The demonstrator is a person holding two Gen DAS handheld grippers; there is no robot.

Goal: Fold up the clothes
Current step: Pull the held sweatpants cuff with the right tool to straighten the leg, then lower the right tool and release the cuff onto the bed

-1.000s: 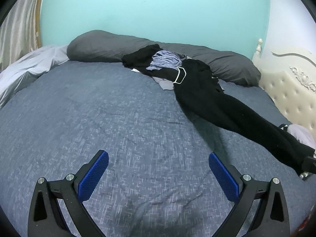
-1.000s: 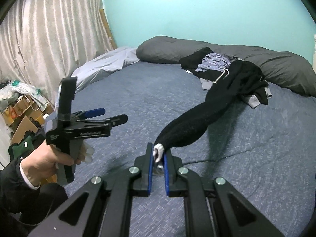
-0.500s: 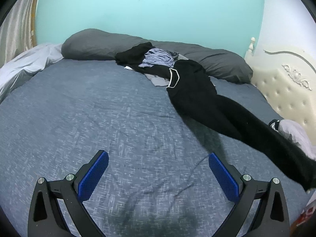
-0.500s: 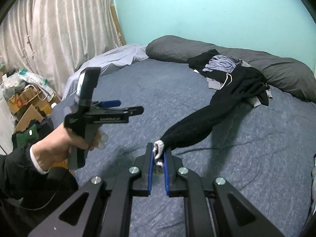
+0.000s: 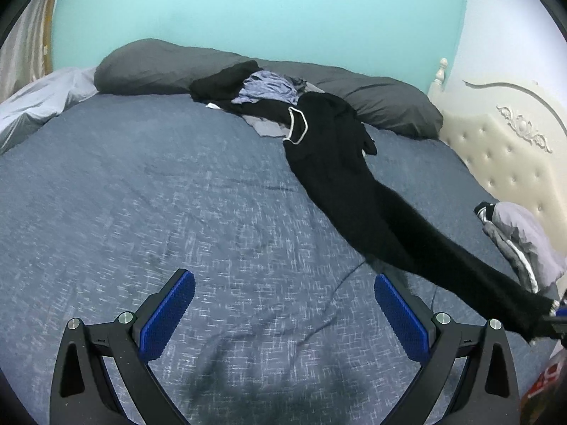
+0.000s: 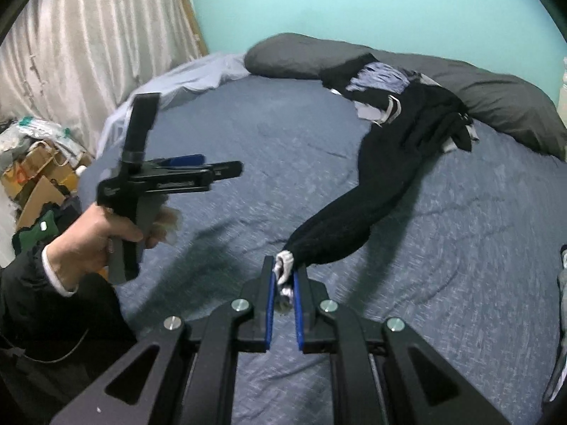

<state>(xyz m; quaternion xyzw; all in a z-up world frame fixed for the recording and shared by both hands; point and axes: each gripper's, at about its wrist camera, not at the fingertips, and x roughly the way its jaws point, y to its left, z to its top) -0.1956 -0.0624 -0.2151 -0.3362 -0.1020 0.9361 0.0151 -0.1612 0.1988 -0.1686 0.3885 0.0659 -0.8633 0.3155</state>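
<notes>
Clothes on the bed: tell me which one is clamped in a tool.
The long black garment. Its white-edged end is pinched in the right tool; the other clothes lie loose by the pillow.

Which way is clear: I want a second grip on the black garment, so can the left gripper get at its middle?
Probably yes. The left gripper is open and holds nothing, and only bare blue bedspread lies between it and the black garment, whose end the right gripper holds.

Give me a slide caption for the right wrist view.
Right hand-held gripper shut on black garment, stretched across the blue bed; left hand-held gripper empty.
</notes>
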